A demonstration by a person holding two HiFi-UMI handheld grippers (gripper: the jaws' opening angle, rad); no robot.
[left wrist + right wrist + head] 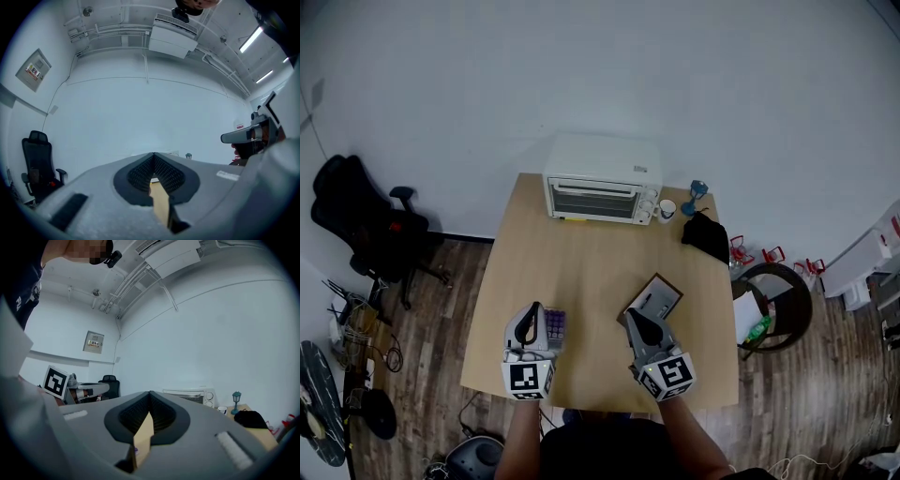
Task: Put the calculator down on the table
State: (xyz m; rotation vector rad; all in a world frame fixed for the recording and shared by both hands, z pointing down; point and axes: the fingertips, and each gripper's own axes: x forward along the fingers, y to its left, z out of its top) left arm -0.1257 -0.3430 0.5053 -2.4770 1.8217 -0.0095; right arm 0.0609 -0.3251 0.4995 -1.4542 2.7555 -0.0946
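The calculator (555,324), a small flat thing with purple keys, lies on the wooden table (581,262) near its front edge. My left gripper (532,310) hovers just left of it, level, jaws together with nothing between them; in the left gripper view the left gripper (153,154) shows its tips meeting over the tabletop. My right gripper (635,318) is to the right of the calculator, clear of it. In the right gripper view the right gripper (150,393) also has its tips closed and empty.
A dark flat pad in a tan frame (656,298) lies just beyond the right gripper. A white toaster oven (602,190), a white cup (667,208), a small blue lamp (696,195) and a black pouch (706,234) stand at the back. An office chair (356,225) is left of the table.
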